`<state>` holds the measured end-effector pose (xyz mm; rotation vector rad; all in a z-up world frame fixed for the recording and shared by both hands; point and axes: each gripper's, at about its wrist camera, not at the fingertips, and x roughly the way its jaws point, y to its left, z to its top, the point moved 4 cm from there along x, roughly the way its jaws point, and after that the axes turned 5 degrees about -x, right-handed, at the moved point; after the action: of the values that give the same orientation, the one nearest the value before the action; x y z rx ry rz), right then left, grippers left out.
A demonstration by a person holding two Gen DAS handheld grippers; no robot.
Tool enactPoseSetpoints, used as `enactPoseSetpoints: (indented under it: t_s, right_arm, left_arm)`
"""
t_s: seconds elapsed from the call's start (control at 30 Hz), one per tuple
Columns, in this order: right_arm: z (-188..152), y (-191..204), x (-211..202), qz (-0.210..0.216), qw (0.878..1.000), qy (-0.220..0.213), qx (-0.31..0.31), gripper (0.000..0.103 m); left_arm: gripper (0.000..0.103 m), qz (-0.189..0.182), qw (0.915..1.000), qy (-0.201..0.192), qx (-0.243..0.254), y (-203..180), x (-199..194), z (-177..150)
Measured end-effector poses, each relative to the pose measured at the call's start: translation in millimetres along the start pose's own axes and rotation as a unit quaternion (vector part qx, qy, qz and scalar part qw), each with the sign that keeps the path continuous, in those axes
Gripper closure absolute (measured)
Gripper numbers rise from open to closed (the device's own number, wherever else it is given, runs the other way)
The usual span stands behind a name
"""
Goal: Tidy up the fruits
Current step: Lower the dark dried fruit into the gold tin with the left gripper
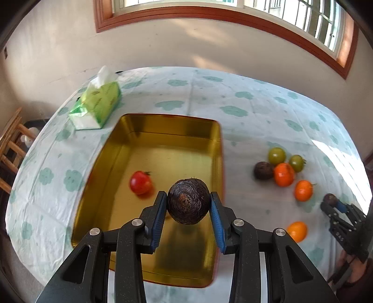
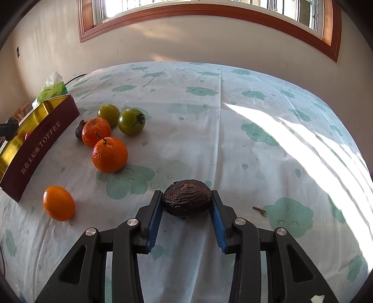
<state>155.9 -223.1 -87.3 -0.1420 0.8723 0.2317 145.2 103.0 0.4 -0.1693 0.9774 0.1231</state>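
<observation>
The left gripper (image 1: 188, 205) pinches a dark wrinkled fruit (image 1: 188, 201) between its blue pads (image 1: 159, 218), held above the near right part of a gold tin (image 1: 100, 167); the fruit is nearly round, its stem scar facing the camera, so no long axis shows. The right gripper (image 2: 186, 205) clasps a second dark fruit (image 2: 186, 201) that sits low at the tablecloth (image 2: 233, 130); whether it touches the cloth cannot be told. Its long axis runs from 9 to 3 o'clock between the pads, scar upward. Inside the tin lies one red tomato (image 1: 140, 182), at 9 o'clock of the held fruit. In the right view the tin's maroon wall reads TOFFEE. At 10 o'clock of the right gripper lie three oranges (image 2: 109, 154), two green tomatoes (image 2: 131, 121) and another dark fruit (image 2: 80, 132), mostly hidden behind an orange. A green tissue pack (image 1: 98, 105) lies at 11 o'clock of the tin. The cloth is white with green clouds, sunlit at the right. Behind stand a pale wall and a wood-framed window (image 2: 209, 14); a wooden chair (image 1: 11, 144) stands at 9 o'clock.
</observation>
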Motion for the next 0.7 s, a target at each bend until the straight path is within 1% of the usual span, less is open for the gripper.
enactPoseSetpoints:
  t_s: [0.03,0.13,0.27,0.43,0.7]
  right_arm:
    - [0,0,0,0.000,1.000,0.000,0.000,0.066]
    - [0,0,0,0.000,1.000,0.000,0.000,0.066]
    - [0,0,0,0.000,1.000,0.000,0.000,0.066]
    - [0,1,0,-0.001,1.000,0.000,0.000,0.066]
    - [0,1,0,-0.001,1.000,0.000,0.000,0.066]
  left_arm:
    - [0.065,0.011,0.9999,0.002,-0.008,13,4,0]
    - [0.065,0.028,0.9990,0.014,-0.031,45,18,-5]
    - [0.065,0.040,0.9976,0.028,-0.049,68,37,-14]
    - [0.065,0.043,0.9968,0.039,-0.055,76,49,-22]
    - [0.065,0.044,0.9960,0.048,-0.061,76,54,-29]
